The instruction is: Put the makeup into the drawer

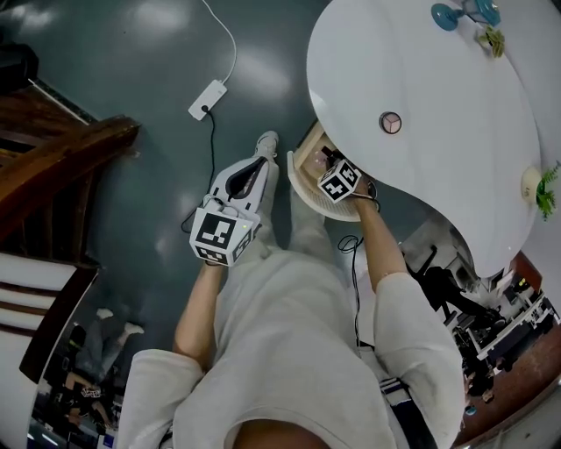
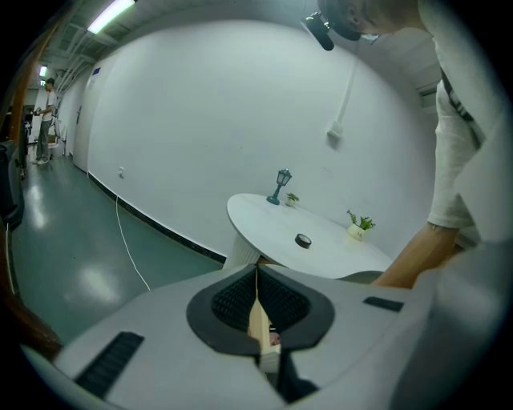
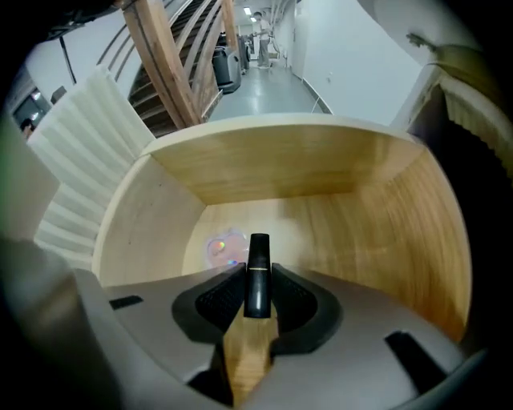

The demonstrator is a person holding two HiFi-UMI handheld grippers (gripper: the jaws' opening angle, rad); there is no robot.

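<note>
A black lipstick tube (image 3: 257,276) stands upright between the pads of my right gripper (image 3: 257,292), which is shut on it. That gripper points straight down into the open wooden drawer (image 3: 280,172), with the tube's tip above the drawer floor. A small clear iridescent makeup item (image 3: 224,247) lies on that floor. In the head view the right gripper (image 1: 333,167) hangs over the drawer (image 1: 301,171) under the white round table (image 1: 438,96). My left gripper (image 1: 260,165) is held to the left over the floor. Its jaws (image 2: 257,276) are shut with nothing between them.
On the table stand a small round item (image 1: 390,123), a blue lamp figure (image 1: 449,15) and a little potted plant (image 1: 539,186). A white power strip (image 1: 208,98) with its cable lies on the grey floor. A wooden staircase (image 1: 53,149) rises at the left.
</note>
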